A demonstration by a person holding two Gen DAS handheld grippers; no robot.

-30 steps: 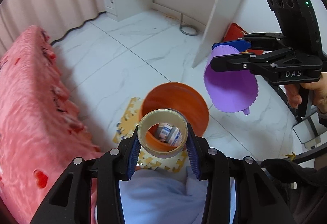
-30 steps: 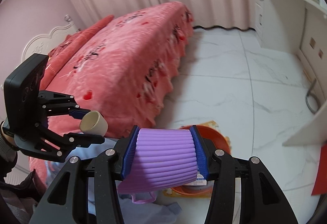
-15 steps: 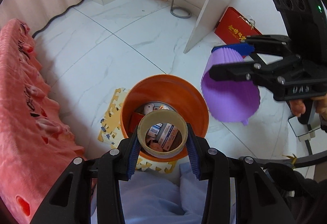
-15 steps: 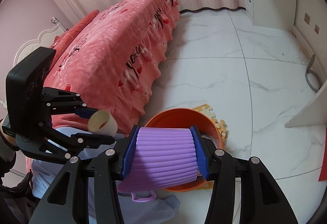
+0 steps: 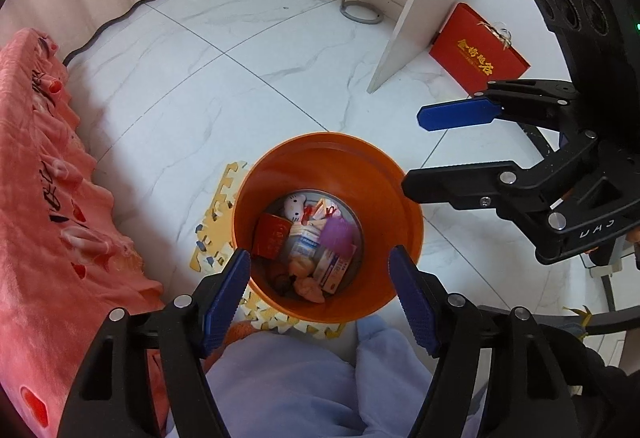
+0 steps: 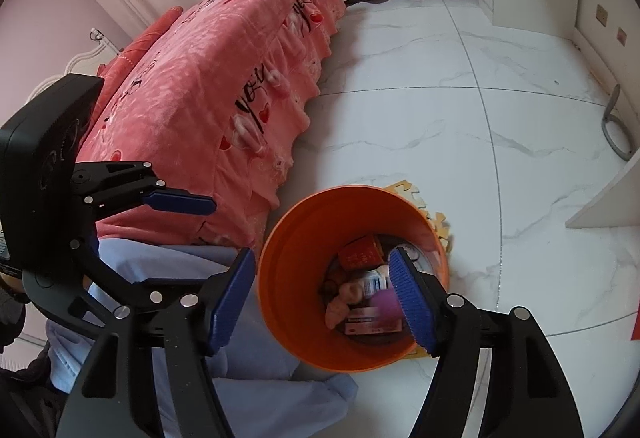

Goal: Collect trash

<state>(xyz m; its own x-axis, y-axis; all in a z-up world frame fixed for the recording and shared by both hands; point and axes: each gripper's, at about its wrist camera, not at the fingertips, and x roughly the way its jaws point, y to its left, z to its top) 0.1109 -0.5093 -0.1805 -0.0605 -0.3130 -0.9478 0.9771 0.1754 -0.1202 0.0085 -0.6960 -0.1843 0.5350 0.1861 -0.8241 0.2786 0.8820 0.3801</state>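
Now both tools [image 5: 320, 286] [image 6: 324, 298] spread wide, empty, above bin [image 5: 280, 174].

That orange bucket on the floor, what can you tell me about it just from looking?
The orange bucket is round, smooth and looks like plastic, with an open top and no lid. It stands upright on the white marble floor, partly on a yellow foam puzzle mat, close to the pink bed cover. Inside lie small boxes, a red packet, a Hello Kitty toy and a purple cup. Both grippers hang open above it, touching nothing.
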